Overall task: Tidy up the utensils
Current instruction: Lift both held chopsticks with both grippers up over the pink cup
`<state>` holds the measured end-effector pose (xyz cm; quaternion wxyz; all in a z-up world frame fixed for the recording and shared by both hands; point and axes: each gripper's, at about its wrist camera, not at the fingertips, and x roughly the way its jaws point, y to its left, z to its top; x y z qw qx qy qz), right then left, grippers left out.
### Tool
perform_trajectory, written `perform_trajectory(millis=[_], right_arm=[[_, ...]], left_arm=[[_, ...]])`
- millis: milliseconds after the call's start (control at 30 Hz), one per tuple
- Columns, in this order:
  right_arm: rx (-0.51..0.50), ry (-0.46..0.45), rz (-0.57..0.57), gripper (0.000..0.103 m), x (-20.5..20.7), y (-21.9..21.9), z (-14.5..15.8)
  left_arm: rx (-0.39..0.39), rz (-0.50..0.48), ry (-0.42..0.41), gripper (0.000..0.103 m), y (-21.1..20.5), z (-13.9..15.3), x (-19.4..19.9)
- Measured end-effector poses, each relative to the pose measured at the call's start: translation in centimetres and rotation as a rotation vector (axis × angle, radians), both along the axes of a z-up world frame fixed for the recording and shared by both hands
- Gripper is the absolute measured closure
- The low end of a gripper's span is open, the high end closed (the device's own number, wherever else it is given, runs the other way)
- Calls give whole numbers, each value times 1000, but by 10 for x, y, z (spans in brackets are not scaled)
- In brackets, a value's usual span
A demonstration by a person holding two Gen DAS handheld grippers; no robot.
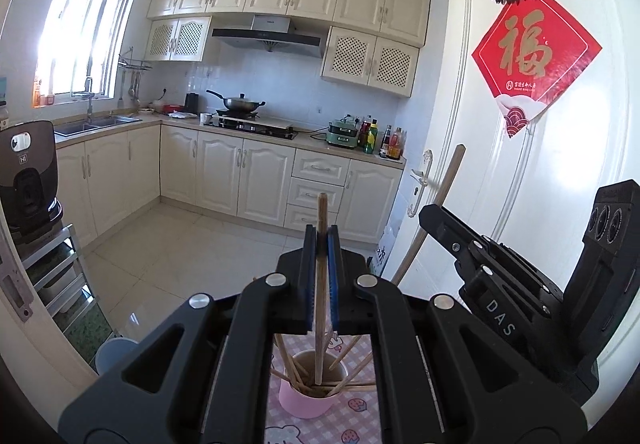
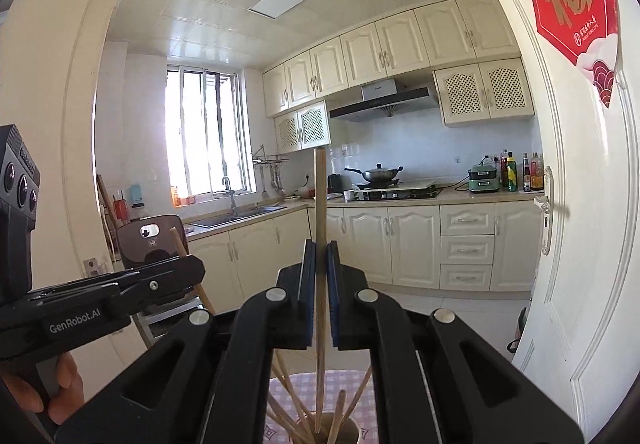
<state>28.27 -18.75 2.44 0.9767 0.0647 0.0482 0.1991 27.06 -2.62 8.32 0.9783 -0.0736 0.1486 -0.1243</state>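
Left gripper (image 1: 321,240) pinching one chopstick (image 1: 321,284), upright, lower end inside pink cup (image 1: 306,402). Right gripper (image 2: 319,256) pinching second chopstick (image 2: 320,284), tip in same cup. Cup on checked bench cloth (image 1: 360,416), more chopsticks splayed inside.

Step, as judged: sorting chopsticks at cup. Next: steady vertical line, avoid snagging splayed sticks.

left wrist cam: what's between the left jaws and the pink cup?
Only the lower length of the chopstick that the left gripper is shut on; its tip reaches inside the pink cup. Left wrist view.
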Motion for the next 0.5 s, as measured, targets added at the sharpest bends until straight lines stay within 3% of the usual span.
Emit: perform_trajectory(millis=[500], right_arm=[[-50,146,21,98,16,5,-51]], left_arm=[[44,-35,119,98,-14,-54,24]])
